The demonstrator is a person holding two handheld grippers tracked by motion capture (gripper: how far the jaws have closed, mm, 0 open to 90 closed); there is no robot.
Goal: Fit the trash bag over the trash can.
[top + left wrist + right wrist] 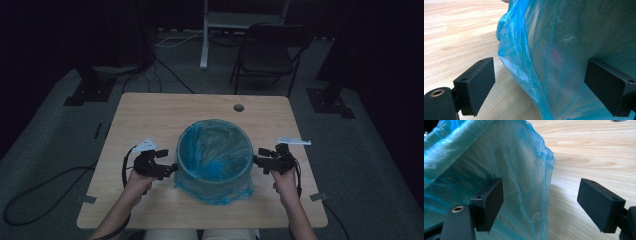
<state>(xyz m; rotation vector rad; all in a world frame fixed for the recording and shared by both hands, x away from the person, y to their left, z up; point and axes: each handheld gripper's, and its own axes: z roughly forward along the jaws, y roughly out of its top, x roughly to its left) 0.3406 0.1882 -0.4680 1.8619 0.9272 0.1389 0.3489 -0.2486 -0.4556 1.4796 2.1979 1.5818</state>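
High view: blue-lined bin [215, 155] sits between left tongs [172, 169] and right tongs [257, 161], both seemingly apart.

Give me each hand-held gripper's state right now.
Left hand-held gripper: open, blue bag between the jaws, not pinched.
Right hand-held gripper: open, bag edge between the jaws, not pinched.

The high view is dim and murky, its surroundings near black; both gripper views are bright and sharp, with soft shadows on the tabletop [599, 157].

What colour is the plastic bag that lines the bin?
The plastic bag is translucent blue; the left gripper view shows it best.
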